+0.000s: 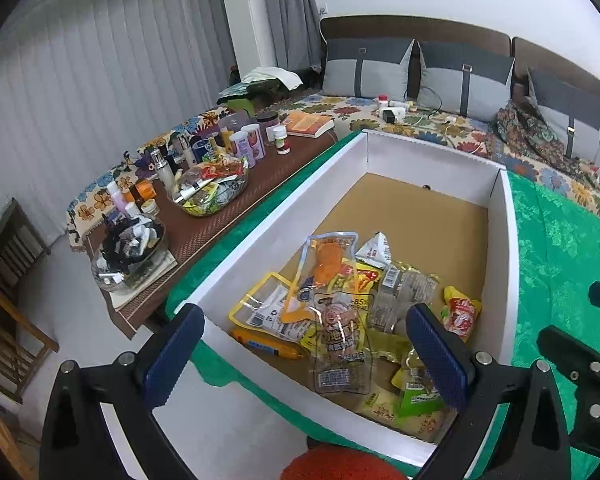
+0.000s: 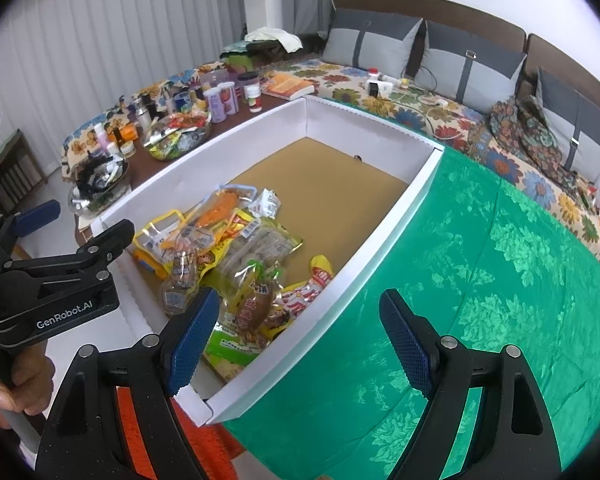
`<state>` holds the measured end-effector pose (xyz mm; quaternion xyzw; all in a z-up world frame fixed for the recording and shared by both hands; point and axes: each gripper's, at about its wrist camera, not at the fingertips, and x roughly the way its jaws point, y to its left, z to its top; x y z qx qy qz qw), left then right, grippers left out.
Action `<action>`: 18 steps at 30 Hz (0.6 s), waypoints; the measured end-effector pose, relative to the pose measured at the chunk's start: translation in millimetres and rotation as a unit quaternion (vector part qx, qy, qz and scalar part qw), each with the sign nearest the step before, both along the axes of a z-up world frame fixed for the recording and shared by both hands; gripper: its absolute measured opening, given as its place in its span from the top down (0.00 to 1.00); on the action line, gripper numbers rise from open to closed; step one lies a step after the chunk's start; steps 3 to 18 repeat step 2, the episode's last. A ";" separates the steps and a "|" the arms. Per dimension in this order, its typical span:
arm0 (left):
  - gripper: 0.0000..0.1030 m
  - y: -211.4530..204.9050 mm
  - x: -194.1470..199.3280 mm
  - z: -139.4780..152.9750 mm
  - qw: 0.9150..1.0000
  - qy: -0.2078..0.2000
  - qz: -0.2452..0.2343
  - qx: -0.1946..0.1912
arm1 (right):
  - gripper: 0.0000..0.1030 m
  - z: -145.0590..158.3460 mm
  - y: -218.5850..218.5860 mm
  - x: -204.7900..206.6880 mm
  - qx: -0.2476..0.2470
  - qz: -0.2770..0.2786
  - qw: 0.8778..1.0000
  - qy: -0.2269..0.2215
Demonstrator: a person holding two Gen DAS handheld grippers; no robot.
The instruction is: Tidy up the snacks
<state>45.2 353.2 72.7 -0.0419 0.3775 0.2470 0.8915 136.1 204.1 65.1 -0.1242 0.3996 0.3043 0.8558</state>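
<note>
A white cardboard box [image 1: 276, 208] with a brown floor sits on a green cloth [image 1: 556, 248]. Several snack packets [image 1: 340, 312] lie piled at its near end, among them a clear pouch with orange contents [image 1: 324, 260] and a red-and-yellow packet [image 1: 460, 312]. My left gripper [image 1: 304, 354] is open and empty, held above the box's near end. In the right wrist view the box [image 2: 380, 236] and the snack pile [image 2: 236, 256] show at the left. My right gripper [image 2: 300, 338] is open and empty above the box's right wall and the green cloth [image 2: 480, 280]. The left gripper [image 2: 56, 272] shows at the left edge.
A brown side table [image 1: 260, 176] left of the box carries a glass bowl of snacks [image 1: 210, 188], a bowl of small items [image 1: 128, 256], bottles and jars [image 1: 244, 144] and a book [image 1: 308, 124]. A floral bed with grey pillows [image 1: 364, 68] lies behind. A wooden chair [image 1: 8, 312] stands at the left.
</note>
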 end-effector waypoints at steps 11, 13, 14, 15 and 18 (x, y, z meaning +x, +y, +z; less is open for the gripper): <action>0.03 -2.6 0.0 -0.5 1.000 -0.001 -0.007 0.005 | 0.18 -0.9 0.4 -0.2 -0.001 0.001 1.000 0.001; 0.03 -2.6 0.0 -0.5 1.000 -0.001 -0.007 0.005 | 0.18 -0.9 0.4 -0.2 -0.001 0.001 1.000 0.001; 0.03 -2.6 0.0 -0.5 1.000 -0.001 -0.007 0.005 | 0.18 -0.9 0.4 -0.2 -0.001 0.001 1.000 0.001; 0.03 -2.6 0.0 -0.5 1.000 -0.001 -0.007 0.005 | 0.18 -0.9 0.4 -0.2 -0.001 0.001 1.000 0.001; 0.03 -2.6 0.0 -0.5 1.000 -0.001 -0.007 0.005 | 0.18 -0.9 0.4 -0.2 -0.001 0.001 1.000 0.001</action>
